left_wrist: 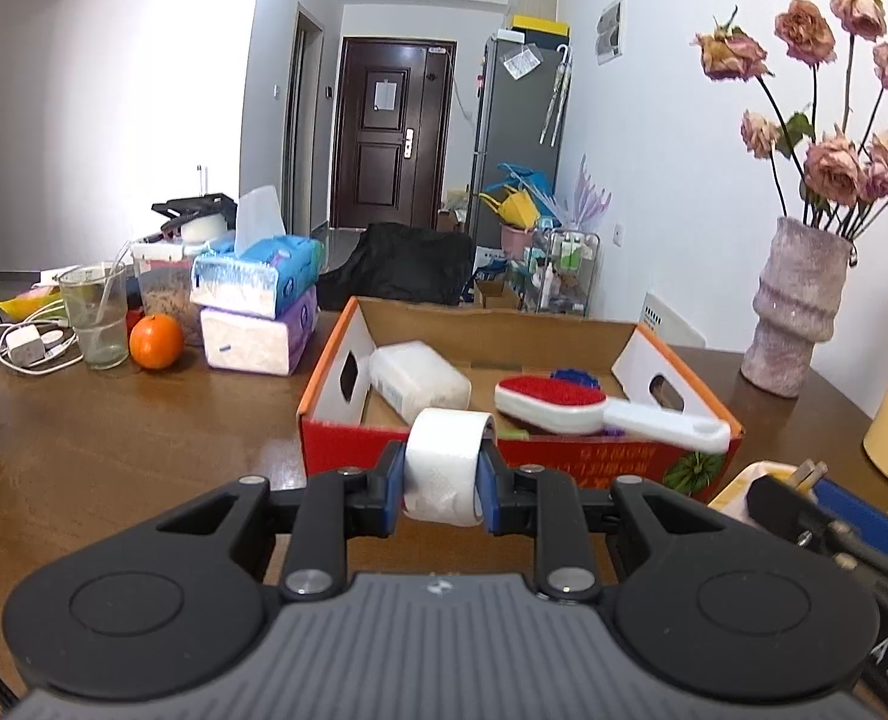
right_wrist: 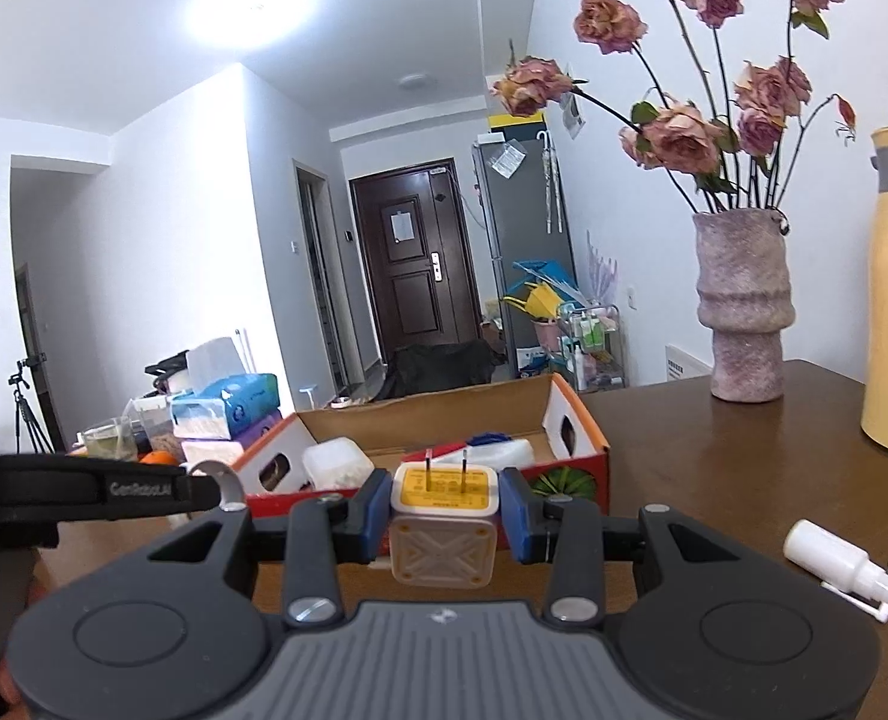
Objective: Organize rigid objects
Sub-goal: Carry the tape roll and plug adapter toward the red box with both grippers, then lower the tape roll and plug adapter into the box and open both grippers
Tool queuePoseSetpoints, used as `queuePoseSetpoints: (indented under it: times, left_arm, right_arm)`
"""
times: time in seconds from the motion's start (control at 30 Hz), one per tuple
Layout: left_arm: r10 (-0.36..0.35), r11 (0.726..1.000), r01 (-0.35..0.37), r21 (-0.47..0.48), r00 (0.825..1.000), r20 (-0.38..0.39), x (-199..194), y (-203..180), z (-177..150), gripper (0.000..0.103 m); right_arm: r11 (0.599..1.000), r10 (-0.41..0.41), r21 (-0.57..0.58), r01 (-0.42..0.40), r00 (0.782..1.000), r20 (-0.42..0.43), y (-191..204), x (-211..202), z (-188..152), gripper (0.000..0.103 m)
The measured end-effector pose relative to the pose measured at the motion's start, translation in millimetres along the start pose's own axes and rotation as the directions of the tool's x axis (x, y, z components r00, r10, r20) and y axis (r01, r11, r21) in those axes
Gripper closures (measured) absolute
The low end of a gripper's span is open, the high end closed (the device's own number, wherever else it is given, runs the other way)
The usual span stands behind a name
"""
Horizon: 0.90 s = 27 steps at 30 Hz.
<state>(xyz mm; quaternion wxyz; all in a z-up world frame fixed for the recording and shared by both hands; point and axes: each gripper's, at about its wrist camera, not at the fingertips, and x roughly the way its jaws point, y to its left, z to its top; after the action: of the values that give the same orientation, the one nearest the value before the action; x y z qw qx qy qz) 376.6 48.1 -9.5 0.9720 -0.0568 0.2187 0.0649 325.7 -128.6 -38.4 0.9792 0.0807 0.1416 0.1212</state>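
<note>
Clamped between the left gripper's (left_wrist: 442,471) blue pads, a white tape roll (left_wrist: 444,462) hangs above the table just short of the cardboard box's (left_wrist: 564,456) near wall. Tilted slightly downward to its right, the right gripper (right_wrist: 444,513) pinches a yellow-faced charger plug (right_wrist: 442,516), prongs toward the box.

Bright indoor light; ceiling lamp (right_wrist: 252,6) glare; sharp focus; fisheye bending, dark corners.
</note>
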Motion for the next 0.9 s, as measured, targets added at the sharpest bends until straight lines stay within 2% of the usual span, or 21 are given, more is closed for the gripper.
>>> queuePoseSetpoints:
  times: [0.43,0.9]
  left_arm:
    - [0.016,0.999,-0.014,-0.051,0.999,0.044,23.5,-0.4,26.5,0.078]
    - [0.009,0.997,-0.008,-0.073,1.0,0.021,77.6,0.3,42.5,0.078]
  right_arm:
    - [1.0,0.017,-0.015,-0.016,0.998,0.053,14.5,29.7,20.9,0.065]
    - [1.0,0.018,0.008,-0.018,0.998,0.055,5.6,82.3,30.1,0.065]
